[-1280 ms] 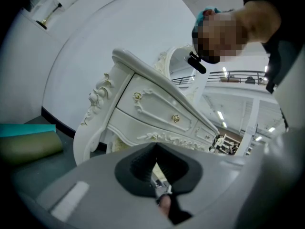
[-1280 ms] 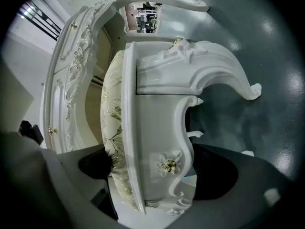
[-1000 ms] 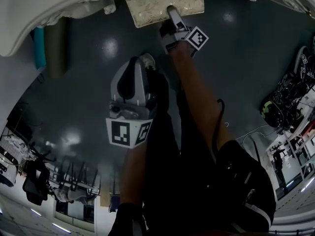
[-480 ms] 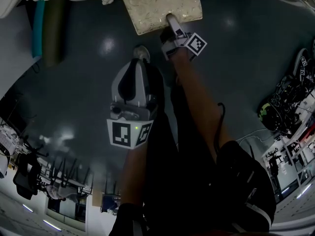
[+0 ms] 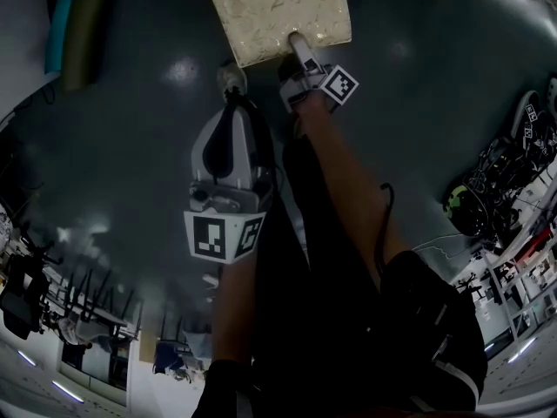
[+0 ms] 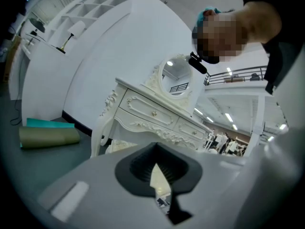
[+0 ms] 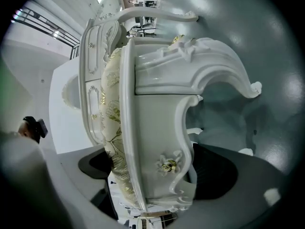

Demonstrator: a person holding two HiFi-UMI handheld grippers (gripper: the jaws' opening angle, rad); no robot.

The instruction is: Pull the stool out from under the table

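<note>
The dark floor (image 5: 130,146) fills most of my head view, and the cream-cushioned stool (image 5: 274,11) stands on it just ahead of me, its far end toward the white carved surface (image 6: 157,116). My right arm (image 5: 348,181) is stretched straight forward, and the right claw (image 5: 296,49) is clamped on the stool's near edge, with cushion and white frame wedged between its jaws. My left arm (image 5: 235,320) stays tucked in, the left claw (image 5: 233,111) pointing forward above the floor, jaws drawn together on nothing.
</note>
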